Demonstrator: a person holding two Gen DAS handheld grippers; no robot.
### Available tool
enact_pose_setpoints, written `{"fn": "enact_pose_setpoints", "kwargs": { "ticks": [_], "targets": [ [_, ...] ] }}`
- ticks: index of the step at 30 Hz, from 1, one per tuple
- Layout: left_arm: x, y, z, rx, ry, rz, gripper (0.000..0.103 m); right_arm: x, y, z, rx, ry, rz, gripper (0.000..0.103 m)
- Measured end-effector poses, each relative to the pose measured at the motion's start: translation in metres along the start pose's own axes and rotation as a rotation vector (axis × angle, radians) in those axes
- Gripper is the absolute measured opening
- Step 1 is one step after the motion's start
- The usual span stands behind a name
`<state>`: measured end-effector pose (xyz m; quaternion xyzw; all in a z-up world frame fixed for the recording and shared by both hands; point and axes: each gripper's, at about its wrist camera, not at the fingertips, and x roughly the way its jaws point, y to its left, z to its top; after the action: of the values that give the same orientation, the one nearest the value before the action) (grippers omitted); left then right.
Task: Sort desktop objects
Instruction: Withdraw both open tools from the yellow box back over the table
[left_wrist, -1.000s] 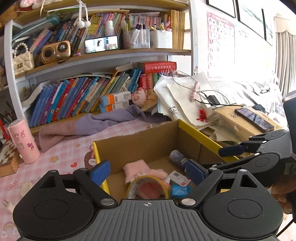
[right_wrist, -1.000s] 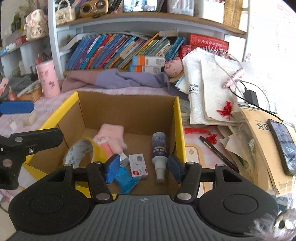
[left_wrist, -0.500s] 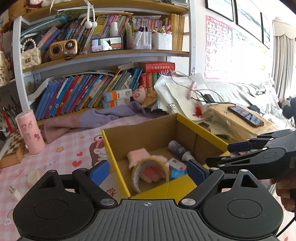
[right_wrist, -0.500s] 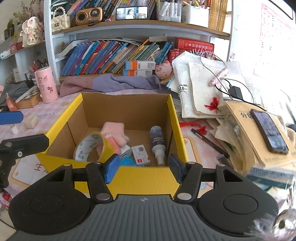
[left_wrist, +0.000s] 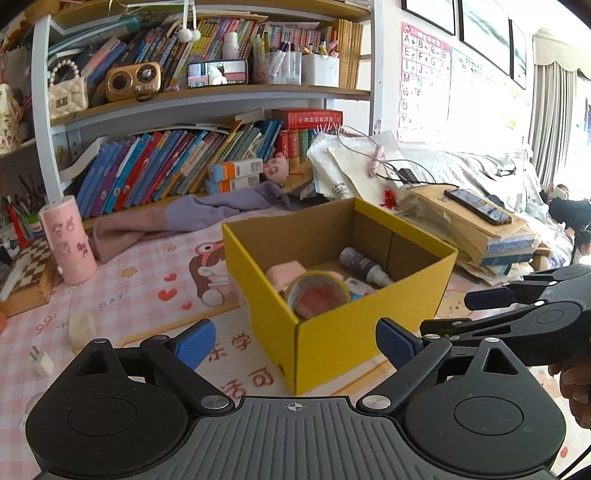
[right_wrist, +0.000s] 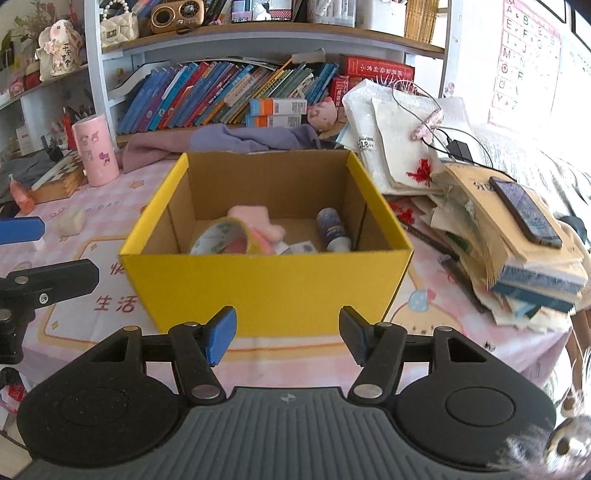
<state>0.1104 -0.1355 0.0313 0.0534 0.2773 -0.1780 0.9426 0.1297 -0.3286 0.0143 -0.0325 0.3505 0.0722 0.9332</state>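
A yellow cardboard box (left_wrist: 332, 347) (right_wrist: 266, 288) stands on the pink desk mat. Inside lie a tape roll (left_wrist: 317, 295) (right_wrist: 221, 238), a pink soft item (left_wrist: 284, 273) (right_wrist: 255, 221), a small spray bottle (left_wrist: 364, 266) (right_wrist: 332, 232) and small packets. My left gripper (left_wrist: 295, 341) is open and empty, in front of the box's near corner. My right gripper (right_wrist: 287, 334) is open and empty, in front of the box's near wall; it also shows at the right of the left wrist view (left_wrist: 517, 306).
A white plug (left_wrist: 41, 360) and a pale eraser-like lump (left_wrist: 83, 326) (right_wrist: 72, 221) lie on the mat at left. A pink cup (left_wrist: 68, 240) (right_wrist: 96, 149), a chessboard (left_wrist: 26, 273), a purple cloth (left_wrist: 184, 218), a paper stack with a phone (right_wrist: 524, 212) and bookshelves surround the box.
Both grippers have pulled back and up from over the box; the box now lies farther ahead with its outer walls in view. Both stay open and empty.
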Motion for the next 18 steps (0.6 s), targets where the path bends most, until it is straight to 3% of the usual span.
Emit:
{"fn": "enact_pose_setpoints", "kwargs": {
  "ticks": [18],
  "targets": [
    [-0.057,0.05,-0.048,0.009,0.058,-0.012,0.096,-0.035,0.096,-0.048,0.05,0.066,0.03,0.061]
  ]
}}
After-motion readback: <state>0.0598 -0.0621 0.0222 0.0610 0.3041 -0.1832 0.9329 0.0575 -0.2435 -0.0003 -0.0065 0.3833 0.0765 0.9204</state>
